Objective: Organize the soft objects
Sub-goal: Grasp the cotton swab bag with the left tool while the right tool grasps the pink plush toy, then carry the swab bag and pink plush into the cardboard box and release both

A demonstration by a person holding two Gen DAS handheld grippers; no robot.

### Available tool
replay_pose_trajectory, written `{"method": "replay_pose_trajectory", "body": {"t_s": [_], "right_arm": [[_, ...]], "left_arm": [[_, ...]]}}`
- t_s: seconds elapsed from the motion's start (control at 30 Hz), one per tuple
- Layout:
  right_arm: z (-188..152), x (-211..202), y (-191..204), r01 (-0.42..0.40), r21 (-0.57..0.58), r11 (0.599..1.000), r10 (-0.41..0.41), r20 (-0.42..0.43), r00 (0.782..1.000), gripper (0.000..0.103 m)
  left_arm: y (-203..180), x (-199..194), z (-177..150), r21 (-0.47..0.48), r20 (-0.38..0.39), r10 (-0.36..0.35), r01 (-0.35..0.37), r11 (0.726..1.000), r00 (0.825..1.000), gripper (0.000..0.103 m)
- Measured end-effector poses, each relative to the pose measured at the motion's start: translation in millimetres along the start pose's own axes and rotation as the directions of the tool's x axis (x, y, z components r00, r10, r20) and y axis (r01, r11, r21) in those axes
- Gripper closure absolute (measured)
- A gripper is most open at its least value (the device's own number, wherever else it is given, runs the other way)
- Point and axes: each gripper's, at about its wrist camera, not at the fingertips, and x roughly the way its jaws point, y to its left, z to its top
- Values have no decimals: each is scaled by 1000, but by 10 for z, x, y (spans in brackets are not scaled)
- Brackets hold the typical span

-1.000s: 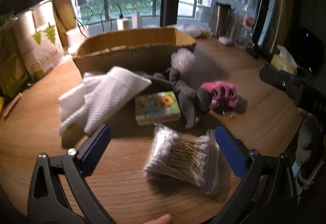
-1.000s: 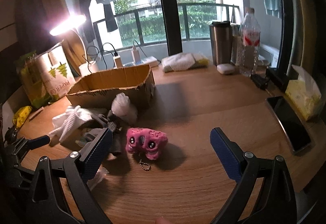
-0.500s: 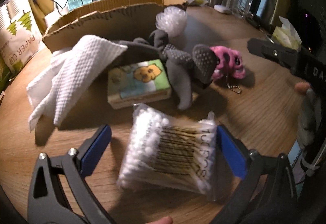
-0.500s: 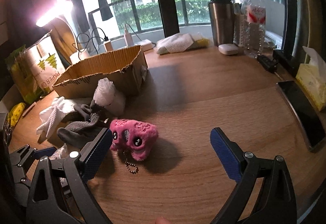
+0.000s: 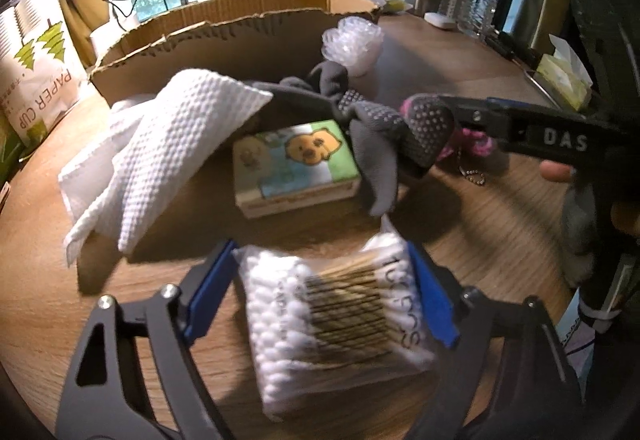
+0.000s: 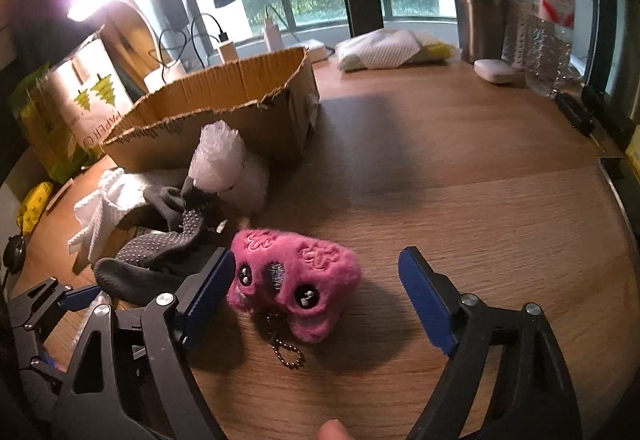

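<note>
My left gripper (image 5: 322,300) is closed onto a clear bag of cotton swabs (image 5: 340,324), blue pads touching both sides. Behind it lie a tissue pack with a bear picture (image 5: 296,168), a white towel (image 5: 168,152), grey dotted socks (image 5: 384,132) and a bubble-wrap ball (image 5: 354,44). My right gripper (image 6: 316,300) is open around a pink plush keychain (image 6: 296,280) on the wooden table (image 6: 460,220); its left pad touches the plush, the right pad stands apart. The open cardboard box (image 6: 224,116) stands behind the pile.
A paper-cup bag (image 5: 36,76) stands at the left. A steel tumbler (image 6: 480,8), a water bottle (image 6: 552,36), a white case (image 6: 498,70) and a folded cloth (image 6: 384,50) stand at the back. A tissue box (image 5: 564,80) sits at the right.
My left gripper moved forward and closed on the cotton swab bag. My right gripper moved down and forward, and its fingers narrowed around the pink plush.
</note>
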Motion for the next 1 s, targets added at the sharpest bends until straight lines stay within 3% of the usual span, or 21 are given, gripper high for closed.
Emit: {"method": "replay_pose_trajectory", "body": {"t_s": [0.07,0.1,0.3,0.5,1.0], "right_arm": [[11,19,31,-5,-6,1000,5,-5,1000,29],[16,27,42,-5,-9,1000,4,-8,1000,35],[23,44,132,-8,-38,999,7,-20,1000,51],[58,-80,170,9,-54,998,-9,12,1000,72],[199,-509,301,35,-83,996,-25,113,993,74]], "left_arm": [[25,-39,-19,-3,6,-8,8,1000,1000,30],[62,-72,-45,-9,6,-17,17,1000,1000,31],[109,-131,-54,-28,9,-30,31,999,999,31],[213,-373,-54,-49,63,-24,27,998,998,31],[367,-832,184,-75,196,5,10,997,981,31]]}}
